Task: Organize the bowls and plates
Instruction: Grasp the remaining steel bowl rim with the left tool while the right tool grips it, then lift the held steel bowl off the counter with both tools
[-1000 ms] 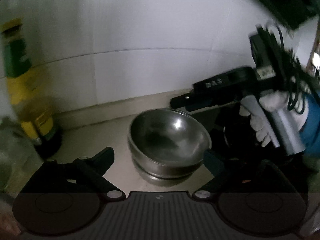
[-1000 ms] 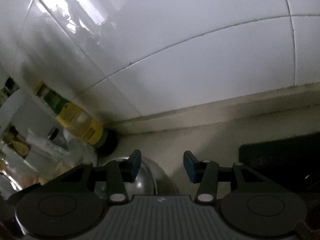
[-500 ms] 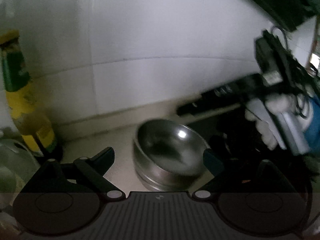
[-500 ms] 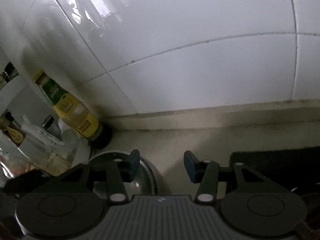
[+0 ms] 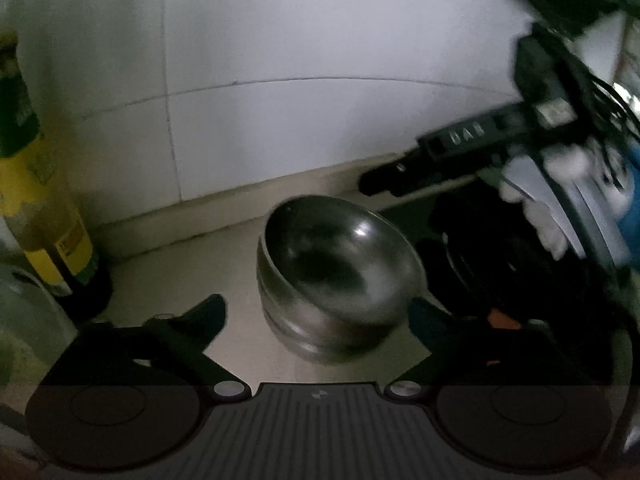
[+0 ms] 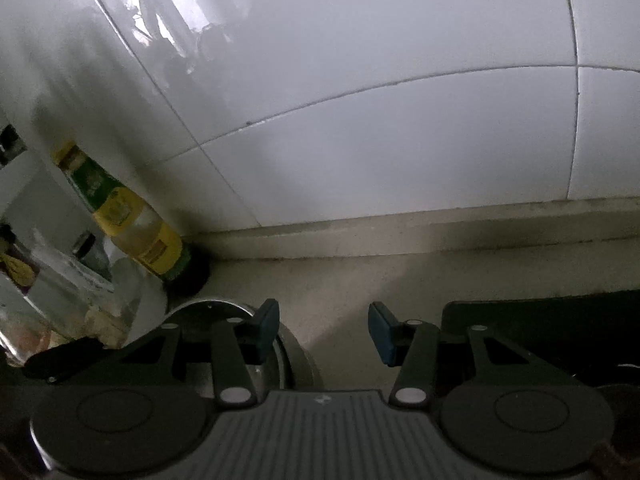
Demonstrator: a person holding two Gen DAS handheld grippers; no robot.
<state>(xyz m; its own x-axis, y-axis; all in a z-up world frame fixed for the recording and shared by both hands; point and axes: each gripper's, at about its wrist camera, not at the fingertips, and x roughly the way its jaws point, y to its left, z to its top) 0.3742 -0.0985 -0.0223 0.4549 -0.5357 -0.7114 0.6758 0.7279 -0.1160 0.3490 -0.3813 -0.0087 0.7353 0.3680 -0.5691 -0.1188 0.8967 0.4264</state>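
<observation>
Steel bowls (image 5: 336, 276) (stacked, tilted) sit mid-frame between the spread left gripper (image 5: 316, 312); right gripper (image 6: 323, 326), also apart, could knock them.

White glossy tiled wall (image 6: 360, 120) behind, thin grey grout lines, bright reflection streaks upper left in right wrist view. Beige stone countertop (image 6: 344, 280) meets wall at low raised lip. Black stove surface (image 6: 552, 316) at counter's right. Dim light overall, deep shadow in corner by wall junction.
</observation>
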